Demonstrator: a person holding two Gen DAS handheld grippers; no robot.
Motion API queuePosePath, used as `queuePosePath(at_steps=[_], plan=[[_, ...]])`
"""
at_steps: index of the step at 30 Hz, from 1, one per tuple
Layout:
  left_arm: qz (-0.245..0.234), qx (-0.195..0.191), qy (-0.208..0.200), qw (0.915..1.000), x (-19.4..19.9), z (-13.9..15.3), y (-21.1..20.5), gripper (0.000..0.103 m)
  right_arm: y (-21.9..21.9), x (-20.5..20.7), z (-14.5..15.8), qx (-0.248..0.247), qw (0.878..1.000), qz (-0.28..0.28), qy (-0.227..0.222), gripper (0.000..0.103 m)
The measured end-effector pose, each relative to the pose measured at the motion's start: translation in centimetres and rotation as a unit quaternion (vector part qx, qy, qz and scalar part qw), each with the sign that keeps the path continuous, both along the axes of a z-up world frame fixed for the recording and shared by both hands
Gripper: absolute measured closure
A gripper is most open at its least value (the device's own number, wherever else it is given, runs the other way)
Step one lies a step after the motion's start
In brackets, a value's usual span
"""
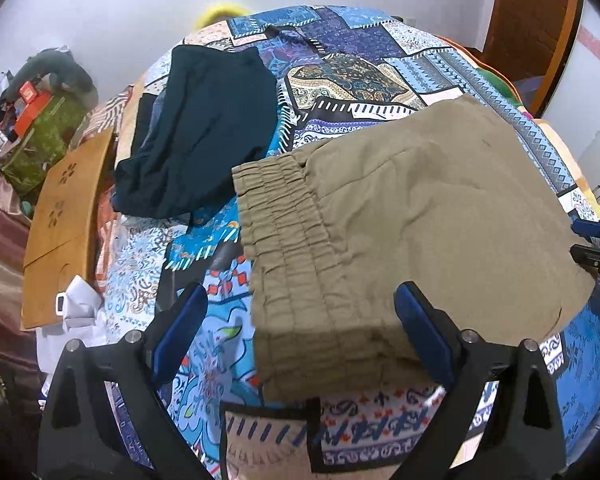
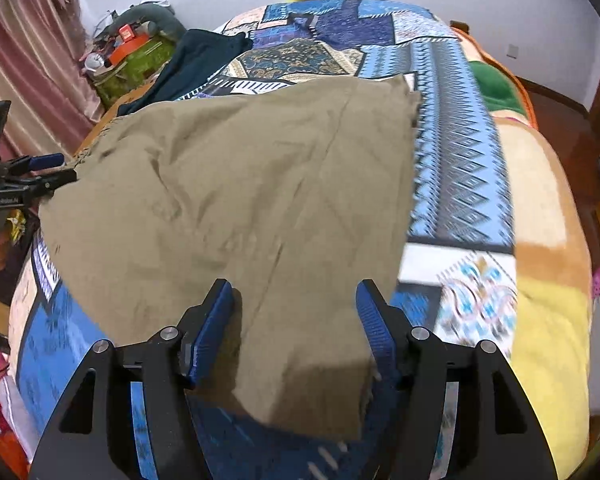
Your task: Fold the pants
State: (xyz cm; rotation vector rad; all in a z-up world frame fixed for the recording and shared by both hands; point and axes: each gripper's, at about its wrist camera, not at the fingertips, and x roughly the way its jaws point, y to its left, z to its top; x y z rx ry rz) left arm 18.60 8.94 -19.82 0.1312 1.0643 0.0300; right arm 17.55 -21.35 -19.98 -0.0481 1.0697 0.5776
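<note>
Khaki pants (image 1: 400, 200) lie folded into a broad flat shape on a blue patchwork bedcover (image 1: 340, 76). Their elastic waistband (image 1: 292, 248) is on the left side. My left gripper (image 1: 300, 292) is open just over the waistband's near corner, its blue pads wide apart and pressing nothing. In the right wrist view the pants (image 2: 240, 184) narrow toward me. There my right gripper (image 2: 294, 286) is open, and the near end of the cloth lies loose between its pads. Each gripper also shows at the other view's edge: the right gripper (image 1: 580, 240) and the left gripper (image 2: 60, 168).
A dark navy garment (image 1: 204, 132) lies on the bed behind the waistband. A wooden board (image 1: 68, 216) and a green box of clutter (image 1: 44, 132) stand off the bed's left side by a pink curtain (image 2: 32, 60). A yellow and orange blanket (image 2: 548, 240) covers the bed's right side.
</note>
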Motion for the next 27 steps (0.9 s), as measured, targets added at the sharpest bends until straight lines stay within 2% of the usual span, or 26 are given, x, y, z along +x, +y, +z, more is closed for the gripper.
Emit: queuePosePath(at_steps=[8, 16, 19, 22, 27], plan=[[0.023, -0.006, -0.019, 0.9995, -2.1, 1.3, 0.7, 0.007, -0.2, -0.3, 0.9, -0.012, 1.0, -0.012, -0.005, 0.043], [0.051, -0.027, -0.062, 0.9964, -4.6, 4.2, 1.3, 0.007, 1.4, -1.1, 4.4, -0.008, 0.998, 0.002, -0.067, 0.043], [0.061, -0.058, -0.07, 0.994, -5.5, 4.8, 1.6, 0.007, 2.5, -1.0, 5.7, 0.008, 0.996, 0.008, -0.088, 0.042], [0.071, -0.106, -0.067, 0.9896, -6.2, 4.6, 2.0, 0.007, 4.2, -1.1, 6.7, 0.021, 0.994, 0.019, -0.106, 0.041], [0.081, -0.158, -0.034, 0.9834, -6.8, 2.6, 1.8, 0.007, 7.1, -1.3, 6.5, 0.025, 0.991, 0.043, -0.126, 0.037]])
